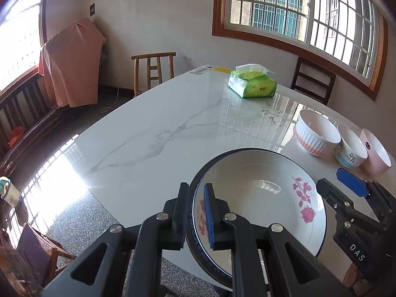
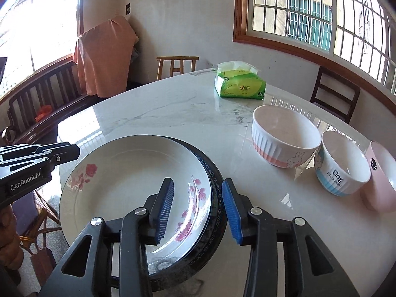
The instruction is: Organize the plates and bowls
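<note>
A white plate with pink roses (image 1: 259, 198) (image 2: 128, 183) lies on a dark blue-rimmed plate (image 2: 217, 198) at the near table edge. My left gripper (image 1: 195, 212) is shut on the rose plate's left rim, one finger inside and one outside. My right gripper (image 2: 198, 210) is open, its fingers straddling the right rims of both plates; it also shows in the left wrist view (image 1: 346, 185). Three bowls stand in a row to the right: a ribbed white one (image 2: 284, 136), a "Dog" one (image 2: 344, 163) and a pink one (image 2: 383, 175).
A green tissue pack (image 2: 240, 84) lies at the far side of the marble table (image 1: 173, 123). Wooden chairs (image 1: 153, 71) stand around it, and a bench with an orange cloth (image 1: 71, 64) is along the left wall.
</note>
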`<move>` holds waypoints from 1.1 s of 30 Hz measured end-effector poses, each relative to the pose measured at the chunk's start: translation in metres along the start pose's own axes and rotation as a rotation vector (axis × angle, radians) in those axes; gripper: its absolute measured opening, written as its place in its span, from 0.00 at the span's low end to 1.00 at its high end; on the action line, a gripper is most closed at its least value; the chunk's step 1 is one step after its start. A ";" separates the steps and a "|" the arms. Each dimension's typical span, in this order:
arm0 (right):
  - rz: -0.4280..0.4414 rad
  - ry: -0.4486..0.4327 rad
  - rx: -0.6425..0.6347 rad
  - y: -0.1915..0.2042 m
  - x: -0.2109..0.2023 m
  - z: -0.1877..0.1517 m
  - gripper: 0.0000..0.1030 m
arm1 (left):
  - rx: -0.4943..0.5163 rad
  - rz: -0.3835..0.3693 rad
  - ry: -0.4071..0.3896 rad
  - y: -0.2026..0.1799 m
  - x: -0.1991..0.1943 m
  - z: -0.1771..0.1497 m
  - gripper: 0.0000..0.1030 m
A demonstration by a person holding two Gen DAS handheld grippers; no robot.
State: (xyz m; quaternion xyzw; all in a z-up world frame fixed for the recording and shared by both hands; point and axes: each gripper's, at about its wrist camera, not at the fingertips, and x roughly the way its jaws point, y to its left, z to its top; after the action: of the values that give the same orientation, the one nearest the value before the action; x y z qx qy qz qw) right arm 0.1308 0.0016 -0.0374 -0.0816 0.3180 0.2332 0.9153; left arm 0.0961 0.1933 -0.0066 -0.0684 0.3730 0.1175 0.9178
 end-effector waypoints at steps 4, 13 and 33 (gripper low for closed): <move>-0.022 -0.070 0.034 -0.014 -0.018 -0.003 0.48 | 0.027 0.009 -0.028 -0.011 -0.011 0.000 0.12; -0.128 -0.111 0.158 -0.074 -0.053 -0.034 0.58 | 0.120 0.022 -0.090 -0.049 -0.035 -0.002 0.12; -0.335 -0.086 0.481 -0.230 -0.118 -0.118 0.68 | 0.371 -0.014 -0.183 -0.175 -0.067 -0.008 0.12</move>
State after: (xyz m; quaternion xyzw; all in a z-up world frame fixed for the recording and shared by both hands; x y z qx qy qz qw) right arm 0.0957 -0.2796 -0.0565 0.0965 0.3070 0.0002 0.9468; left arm 0.0903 0.0119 0.0412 0.1099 0.3030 0.0460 0.9455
